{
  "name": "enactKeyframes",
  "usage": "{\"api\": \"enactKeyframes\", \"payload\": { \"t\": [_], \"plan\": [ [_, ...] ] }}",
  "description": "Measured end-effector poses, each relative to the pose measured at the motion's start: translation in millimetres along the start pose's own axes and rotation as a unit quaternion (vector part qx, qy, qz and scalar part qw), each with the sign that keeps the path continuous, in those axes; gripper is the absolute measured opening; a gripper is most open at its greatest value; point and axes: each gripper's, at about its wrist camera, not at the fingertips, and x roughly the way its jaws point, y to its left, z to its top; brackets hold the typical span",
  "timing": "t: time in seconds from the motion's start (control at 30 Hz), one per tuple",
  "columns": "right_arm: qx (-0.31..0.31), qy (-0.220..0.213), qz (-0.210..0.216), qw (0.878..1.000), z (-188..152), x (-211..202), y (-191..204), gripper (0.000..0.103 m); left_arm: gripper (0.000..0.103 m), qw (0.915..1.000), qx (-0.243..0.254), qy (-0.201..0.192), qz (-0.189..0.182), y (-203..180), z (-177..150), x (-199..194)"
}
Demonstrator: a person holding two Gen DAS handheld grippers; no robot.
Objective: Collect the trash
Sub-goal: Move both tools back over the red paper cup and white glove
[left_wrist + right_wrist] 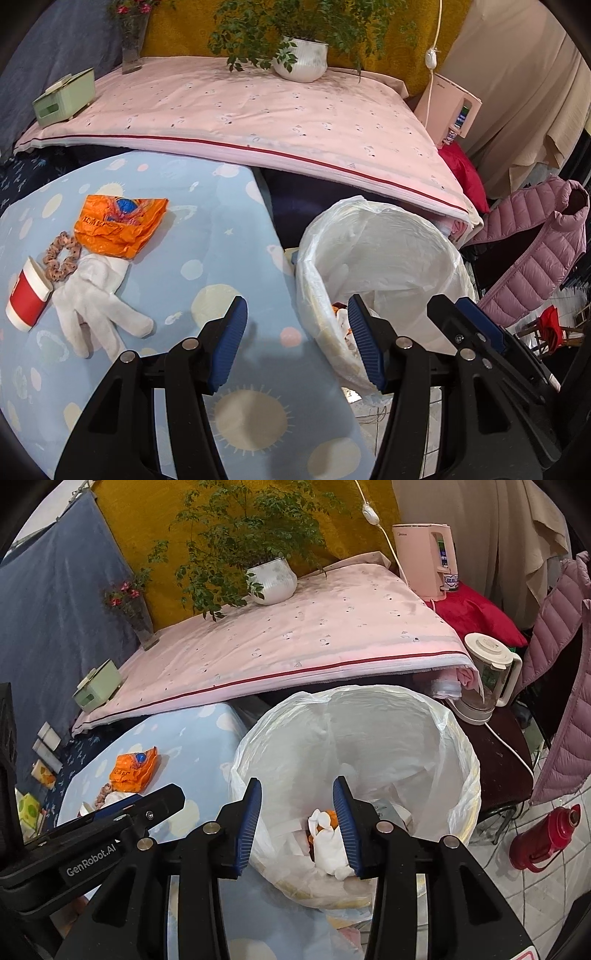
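White-lined bin [369, 738] beside the blue-clothed desk [221, 229] already holds scraps. Orange wrapper [120, 227], seemingly trash, lies there. Left gripper [297, 343] jaws apart, empty; right gripper [297, 827] likewise. Approach low, clamp the crumpled middle.

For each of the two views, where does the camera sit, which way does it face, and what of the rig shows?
Left wrist: on the left gripper, facing down at the blue cloth and the bin's left rim; jaws open, empty; right gripper at right.
Right wrist: on the right gripper, over the bin's mouth, looking in; jaws open, empty; left gripper at left.
Shared: bin, orange wrapper, plant pot.
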Motion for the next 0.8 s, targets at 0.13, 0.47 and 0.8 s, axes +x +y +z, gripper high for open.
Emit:
{"api": "enactKeyframes", "payload": {
  "t": [0.13,0.47,0.8],
  "plan": [
    [-0.010,0.001,0.003,1.000,-1.4,0.2,11.1,0.040,0.054,0.9999,-0.010,-0.002,0.004,12.5,-2.6,-3.2],
    [-0.039,0.009,0.017,0.999,-6.6,4.0,46.6,0.040,0.054,0.9988,-0.044,-0.005,0.019,55.3,-10.3,-12.5],
    [-0.082,0.023,0.043,0.995,-20.0,12.1,95.6,0.040,0.057,0.9943,-0.098,-0.003,0.041,116.2,-23.7,-23.9]
  ]
}}
